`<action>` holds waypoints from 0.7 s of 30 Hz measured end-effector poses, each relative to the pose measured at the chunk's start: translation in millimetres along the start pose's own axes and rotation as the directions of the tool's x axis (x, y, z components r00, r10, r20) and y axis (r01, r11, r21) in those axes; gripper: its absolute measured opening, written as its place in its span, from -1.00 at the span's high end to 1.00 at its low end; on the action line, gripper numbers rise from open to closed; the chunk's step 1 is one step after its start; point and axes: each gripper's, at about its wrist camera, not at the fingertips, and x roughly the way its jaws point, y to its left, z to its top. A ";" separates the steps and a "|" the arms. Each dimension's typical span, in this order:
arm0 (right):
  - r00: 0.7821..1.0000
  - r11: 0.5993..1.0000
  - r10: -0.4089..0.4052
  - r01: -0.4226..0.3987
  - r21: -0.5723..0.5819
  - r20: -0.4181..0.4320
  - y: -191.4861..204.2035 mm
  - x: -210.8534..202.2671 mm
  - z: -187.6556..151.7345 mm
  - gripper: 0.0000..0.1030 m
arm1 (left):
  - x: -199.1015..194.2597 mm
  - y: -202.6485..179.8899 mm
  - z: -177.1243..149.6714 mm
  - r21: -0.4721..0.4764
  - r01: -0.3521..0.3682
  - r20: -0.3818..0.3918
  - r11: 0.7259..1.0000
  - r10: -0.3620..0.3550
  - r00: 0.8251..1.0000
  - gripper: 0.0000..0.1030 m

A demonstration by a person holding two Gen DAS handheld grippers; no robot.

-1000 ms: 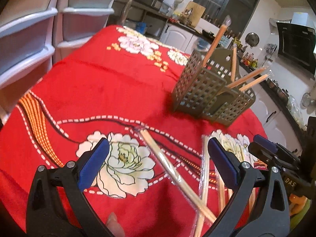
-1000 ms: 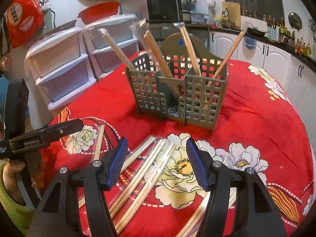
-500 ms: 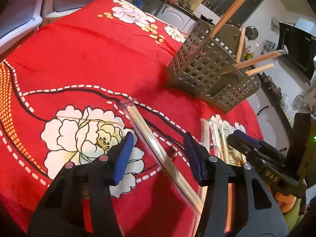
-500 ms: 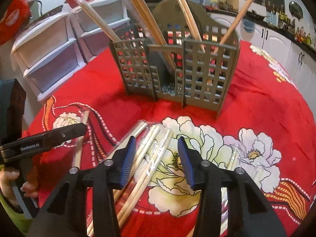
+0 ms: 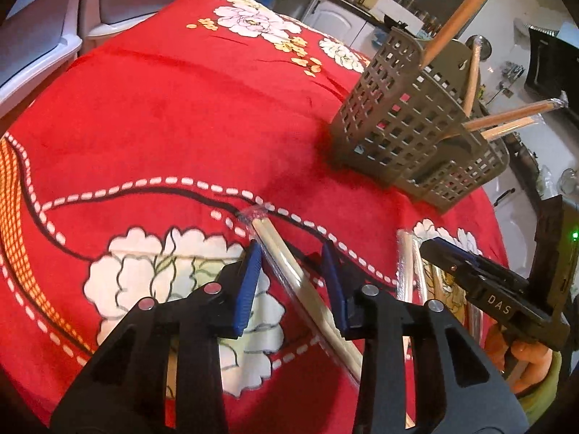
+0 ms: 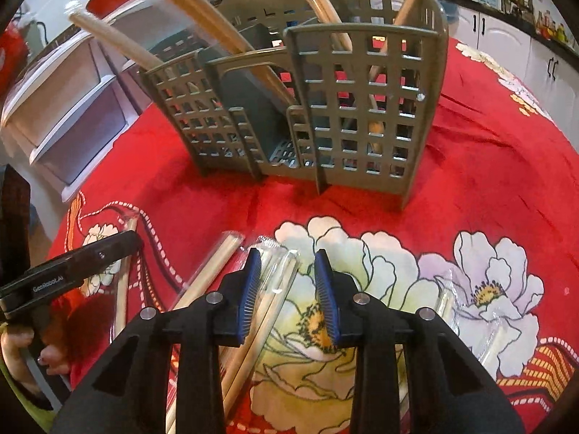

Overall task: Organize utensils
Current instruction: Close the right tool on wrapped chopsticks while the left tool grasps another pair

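Note:
On the red floral cloth, a wrapped pair of chopsticks (image 5: 289, 275) lies slantwise between the blue pads of my left gripper (image 5: 291, 280). Its jaws are closing, with a gap still showing on the right side. My right gripper (image 6: 287, 287) hangs low over another wrapped pair (image 6: 275, 289), which lies close to its left pad. These jaws are closing too and do not press on it. The grey perforated utensil caddy (image 5: 398, 137) (image 6: 362, 108) stands behind, with several wrapped chopsticks (image 6: 202, 18) leaning out of it.
More wrapped chopsticks (image 6: 217, 267) lie loose on the cloth, some at the right (image 6: 499, 340). White plastic drawers (image 6: 65, 108) stand past the table's left edge. Each gripper shows in the other's view: the right one (image 5: 470, 282), the left one (image 6: 72, 271), both hand-held.
Both grippers have sunk toward the cloth and come closer to the chopsticks. Their jaws have narrowed from wide apart to a small gap, each now straddling a wrapped pair.

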 end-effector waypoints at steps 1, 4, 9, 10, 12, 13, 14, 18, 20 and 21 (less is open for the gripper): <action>1.000 1.000 0.006 -0.006 0.007 -0.004 -1.4 1.3 1.8 0.45 | 1.1 0.4 2.2 -0.001 -0.005 -0.003 1.000 0.005 1.000 0.46; 1.000 1.000 0.005 -0.005 0.010 -0.013 -4.0 3.9 5.2 0.61 | 5.1 -2.6 6.4 0.023 -0.033 -0.006 0.999 0.033 0.999 0.46; 1.000 1.000 0.021 -0.021 0.013 -0.013 -9.1 3.4 6.6 0.71 | 10.8 -7.0 11.9 0.044 -0.065 -0.008 0.997 0.065 0.998 0.46; 1.000 1.000 0.026 -0.026 0.018 -0.010 -10.1 2.6 7.0 0.71 | 11.9 -7.6 13.1 0.046 -0.071 -0.007 0.996 0.071 0.997 0.46; 0.999 0.999 0.034 -0.033 0.024 -0.003 -11.9 0.4 7.3 0.73 | 14.0 -10.4 14.9 0.056 -0.088 -0.004 0.995 0.088 0.996 0.51; 0.999 0.999 0.041 -0.041 0.028 0.005 -12.8 -1.8 7.7 0.73 | 14.8 -12.1 15.3 0.065 -0.099 -0.002 0.993 0.099 0.995 0.51; 0.999 0.998 0.048 -0.048 0.031 0.012 -13.7 -3.6 7.9 0.73 | 16.1 -14.0 15.9 0.079 -0.111 0.000 0.991 0.112 0.994 0.51; 0.996 0.997 0.066 -0.067 0.023 0.053 -14.6 -18.1 7.3 0.74 | 20.4 -18.3 19.5 0.111 -0.155 0.004 0.982 0.156 0.988 0.63; 0.995 0.998 0.069 -0.070 0.011 0.073 -13.5 -26.4 7.8 0.74 | 22.1 -18.6 22.8 0.122 -0.178 0.005 0.976 0.179 0.984 0.76; 0.994 0.998 0.069 -0.070 0.006 0.081 -12.0 -29.9 8.4 0.74 | 22.7 -19.0 24.3 0.128 -0.186 0.006 0.974 0.187 0.982 0.81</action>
